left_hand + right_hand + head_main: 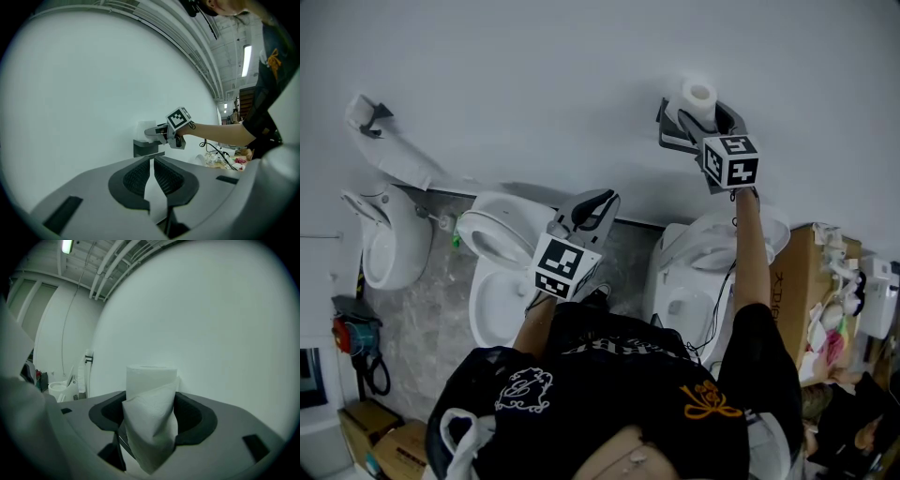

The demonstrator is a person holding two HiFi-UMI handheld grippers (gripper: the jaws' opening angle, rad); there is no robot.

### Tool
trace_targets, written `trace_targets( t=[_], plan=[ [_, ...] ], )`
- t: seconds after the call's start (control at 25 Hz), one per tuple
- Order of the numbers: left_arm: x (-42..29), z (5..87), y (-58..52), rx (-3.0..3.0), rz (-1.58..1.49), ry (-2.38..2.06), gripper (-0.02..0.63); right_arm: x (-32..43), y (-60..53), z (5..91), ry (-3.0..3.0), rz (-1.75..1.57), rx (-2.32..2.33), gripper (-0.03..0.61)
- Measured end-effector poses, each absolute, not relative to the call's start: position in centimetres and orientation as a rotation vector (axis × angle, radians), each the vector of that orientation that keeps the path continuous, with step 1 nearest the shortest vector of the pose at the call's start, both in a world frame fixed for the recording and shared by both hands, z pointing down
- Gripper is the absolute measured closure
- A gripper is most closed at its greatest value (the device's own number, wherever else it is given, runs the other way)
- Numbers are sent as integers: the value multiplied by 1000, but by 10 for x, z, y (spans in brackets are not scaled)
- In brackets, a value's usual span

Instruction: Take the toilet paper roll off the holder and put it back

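The left tool [598,202] and right tool [698,117] are grey with black ribbed pads [138,177]; each bears a white marker cube [565,267]. The black short-sleeved shirt [619,375] shows a white emblem [523,391] at seven o'clock and an orange emblem [710,401] at five.

High on the white wall, the right tongs [701,120] have the upright toilet paper roll [699,94] between their jaws. The left tongs [598,208] hang lower, well apart, above three white toilets [492,246] lined along the floor's wall edge. A cardboard box [797,291] stands at right.
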State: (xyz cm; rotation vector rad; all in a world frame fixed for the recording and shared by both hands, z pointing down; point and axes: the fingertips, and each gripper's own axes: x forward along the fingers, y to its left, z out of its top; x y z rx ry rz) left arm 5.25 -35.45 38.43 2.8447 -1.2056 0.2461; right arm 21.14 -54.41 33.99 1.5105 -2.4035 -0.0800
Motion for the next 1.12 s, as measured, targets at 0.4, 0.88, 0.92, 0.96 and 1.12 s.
trace_targets(
  t=[0.4,0.88,0.92,0.96,1.12],
  plan=[
    [51,380,-345,2855,235,-1208,577,218,-539,339,-2382,-54,1579,236],
    [54,379,-323,2866,251,-1185,577,227,-479,307,-2459,-98,1644,227],
    [55,380,-320,2867,253,-1181,577,225,-471,305,-2476,-101,1642,227],
    [56,380,-318,2870,252,-1177,577,222,-461,303,-2494,-101,1635,230],
    [57,380,-303,2871,252,-1175,577,208,-417,304,-2551,-105,1579,268]
  ],
)
